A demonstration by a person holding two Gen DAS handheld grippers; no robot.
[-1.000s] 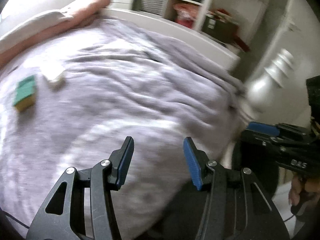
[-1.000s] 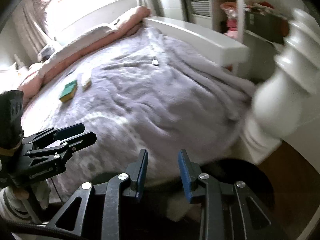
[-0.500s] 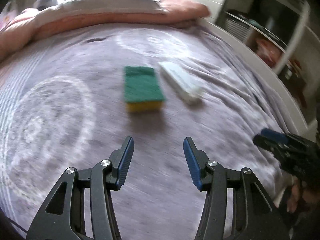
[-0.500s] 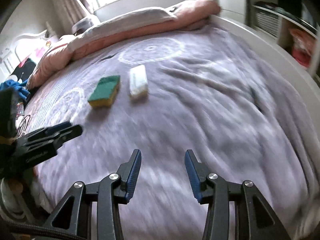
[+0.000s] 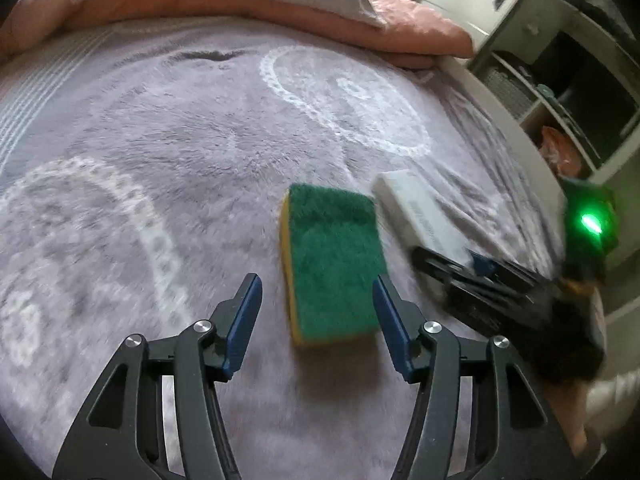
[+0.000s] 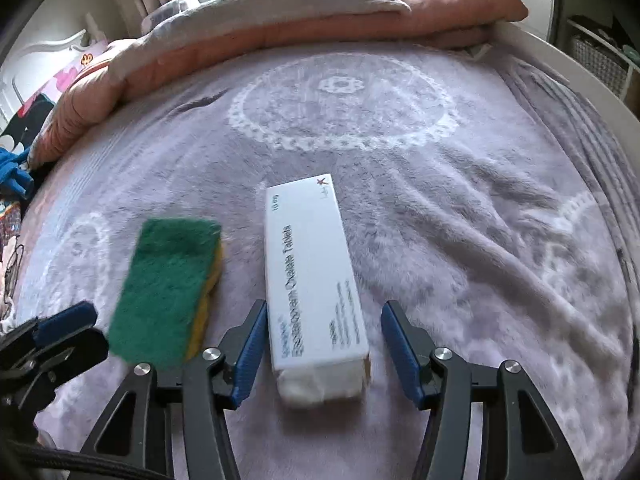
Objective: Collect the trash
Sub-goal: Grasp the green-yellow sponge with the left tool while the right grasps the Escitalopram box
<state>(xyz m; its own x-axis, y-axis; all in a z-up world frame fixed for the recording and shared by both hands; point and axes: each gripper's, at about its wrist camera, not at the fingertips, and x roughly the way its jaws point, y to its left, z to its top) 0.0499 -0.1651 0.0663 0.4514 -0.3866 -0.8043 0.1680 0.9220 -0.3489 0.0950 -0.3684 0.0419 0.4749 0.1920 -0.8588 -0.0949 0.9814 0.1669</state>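
A green and yellow sponge point(image 5: 334, 264) lies on the purple bedspread point(image 5: 168, 152). My left gripper point(image 5: 316, 320) is open, its fingers on either side of the sponge's near end. A white tablet box point(image 6: 312, 280) lies beside the sponge point(image 6: 168, 288) on its right. My right gripper point(image 6: 324, 348) is open and its fingers straddle the box's near end. The box also shows in the left wrist view point(image 5: 424, 212), with the right gripper point(image 5: 476, 272) at its near end. The left gripper point(image 6: 60, 332) shows at the left edge of the right wrist view.
Pink and grey pillows point(image 6: 320, 12) lie along the far side of the bed. A white bed frame point(image 6: 568, 72) runs along the right, with shelves point(image 5: 560, 80) beyond it. Coloured clothes point(image 6: 16, 168) lie at the far left.
Both grippers have swung from the foot of the bed and come in close over the bedspread; the sponge and the box now lie between their open fingers.
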